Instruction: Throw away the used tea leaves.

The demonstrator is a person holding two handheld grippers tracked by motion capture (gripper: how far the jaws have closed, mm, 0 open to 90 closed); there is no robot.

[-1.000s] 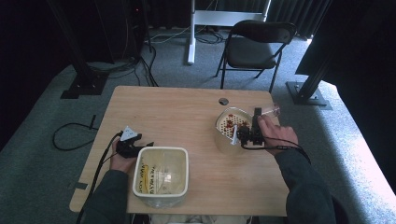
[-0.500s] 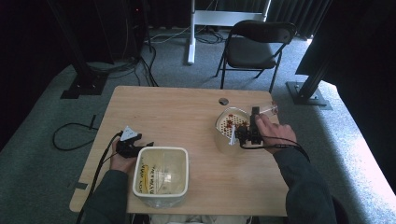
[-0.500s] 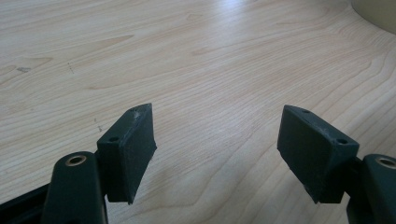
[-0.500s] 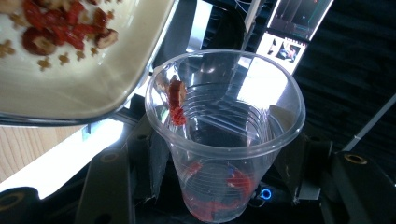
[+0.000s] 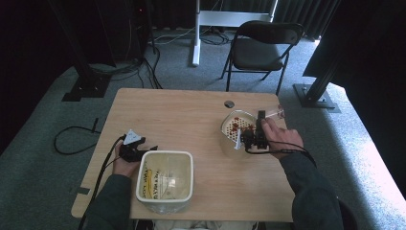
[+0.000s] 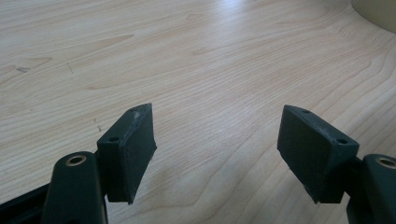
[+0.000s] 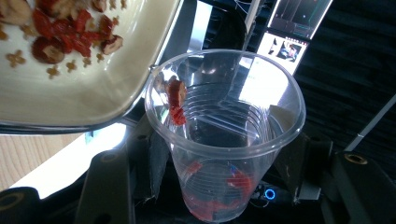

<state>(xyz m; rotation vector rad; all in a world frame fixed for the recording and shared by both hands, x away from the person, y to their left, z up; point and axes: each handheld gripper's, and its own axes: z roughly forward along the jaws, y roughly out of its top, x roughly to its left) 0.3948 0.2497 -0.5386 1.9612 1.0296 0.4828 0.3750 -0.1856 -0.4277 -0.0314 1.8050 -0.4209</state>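
My right gripper [image 5: 263,117] is shut on a clear plastic cup [image 5: 275,113], tipped beside a white bowl [image 5: 229,125] at the table's right. In the right gripper view the cup [image 7: 224,135] sits between my jaws with its mouth against the bowl's rim [image 7: 93,93]. One red dried fruit [image 7: 176,95] clings to the cup's lip, and red bits lie at its bottom. More red fruit and small cereal pieces [image 7: 65,28] lie in the bowl. My left gripper [image 5: 148,147] rests on the table at the left, open and empty [image 6: 217,140].
A large white tub [image 5: 141,178] with a clear bag inside stands at the front edge next to my left hand; its corner [image 6: 379,10] shows beyond the left jaws. A folding chair [image 5: 263,48] stands behind the wooden table [image 5: 182,115].
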